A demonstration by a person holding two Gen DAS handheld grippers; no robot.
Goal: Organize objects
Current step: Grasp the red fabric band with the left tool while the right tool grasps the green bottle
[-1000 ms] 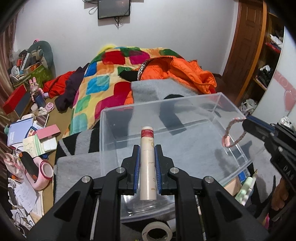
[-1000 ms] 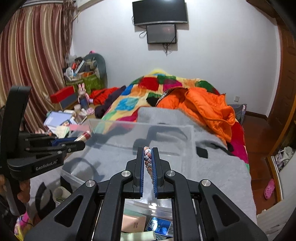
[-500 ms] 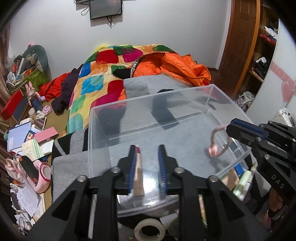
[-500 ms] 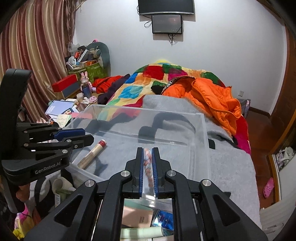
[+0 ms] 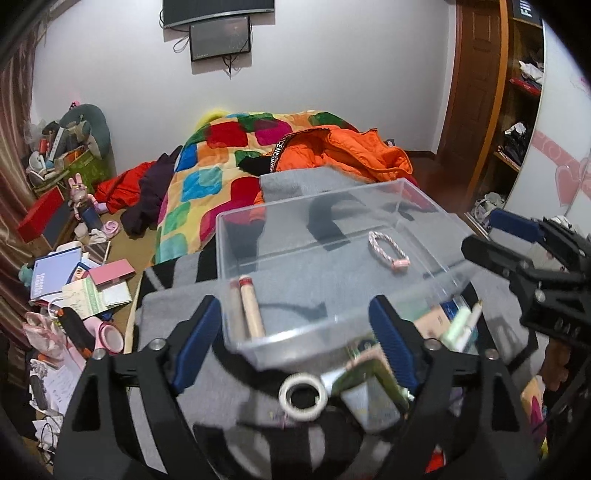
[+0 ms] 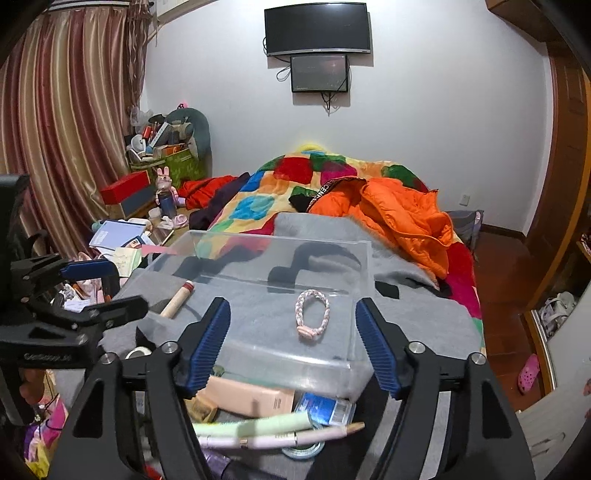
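Both tongs are released. The left gripper (image 5: 295, 325) is spread wide and grips nothing; the right gripper (image 6: 291, 339) is likewise spread and empty. The clear bin (image 5: 436, 206) is taken as the landmark. Inside it, the cream tube (image 5: 251, 310) lies against the near left wall, and the braided bracelet (image 6: 312, 314) lies flat on the floor near the right-hand side, well apart from the tube.

The step in hand is judged to be the selection of a further item. Just in front of the bin, a tape roll (image 5: 303, 397), a pale green tube (image 6: 255, 428), a pink pen (image 6: 280, 439), a beige box (image 6: 251, 397) and a blue packet (image 6: 325, 408) lie crowded together. One item should be approached at a time, with the fingers set across its narrow axis and lowered clear of the bin's near wall. The slender pen is likely to roll if pinched off-centre.

The bin is carried on a grey blanket (image 6: 417, 317), a soft surface that may shift under pressure. Beyond the bin lie a patchwork quilt (image 5: 221, 155) and an orange jacket (image 5: 354, 155); to its left, books and clutter cover the floor. A television (image 6: 317, 29) is mounted on the far wall.
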